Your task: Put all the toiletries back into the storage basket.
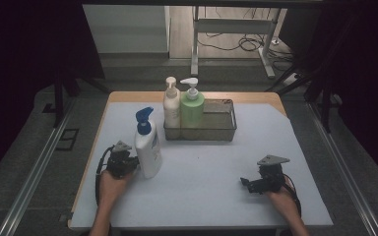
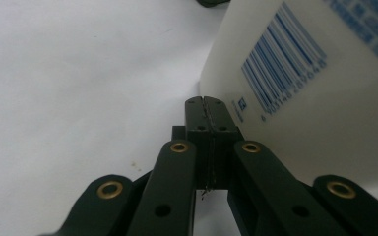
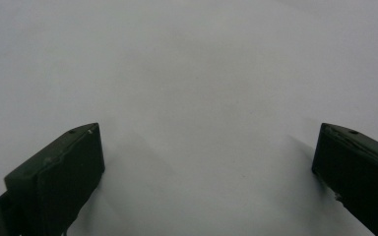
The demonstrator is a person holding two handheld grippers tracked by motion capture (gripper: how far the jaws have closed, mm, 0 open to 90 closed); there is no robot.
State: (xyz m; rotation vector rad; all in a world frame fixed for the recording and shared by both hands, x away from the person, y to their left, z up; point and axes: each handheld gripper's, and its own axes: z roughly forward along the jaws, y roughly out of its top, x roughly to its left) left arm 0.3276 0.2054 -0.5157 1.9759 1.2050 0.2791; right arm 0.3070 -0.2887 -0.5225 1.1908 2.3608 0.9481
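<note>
Jaws pressed together on nothing, our left gripper (image 1: 128, 162) sits at 9 o'clock of the tall white plastic pump bottle with the blue head (image 1: 146, 147), just beside it. That bottle stands upright at 7 o'clock of the dark wire basket (image 1: 225, 129). Our right gripper (image 1: 248, 184), jaws wide apart over the pale grey tabletop (image 1: 202, 177), lies well apart at 4 o'clock, so we judge the left nearer.

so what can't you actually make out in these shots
- White bottle with the blue pump: its label print is too small in the high view; in the left gripper view the frame's edge cuts off all but its lower body, and the small blue text is blurred.
- Wire basket: the cream bottle and green bottle hide its left end.
- Left gripper: whether its shut tips touch the white bottle.
</note>
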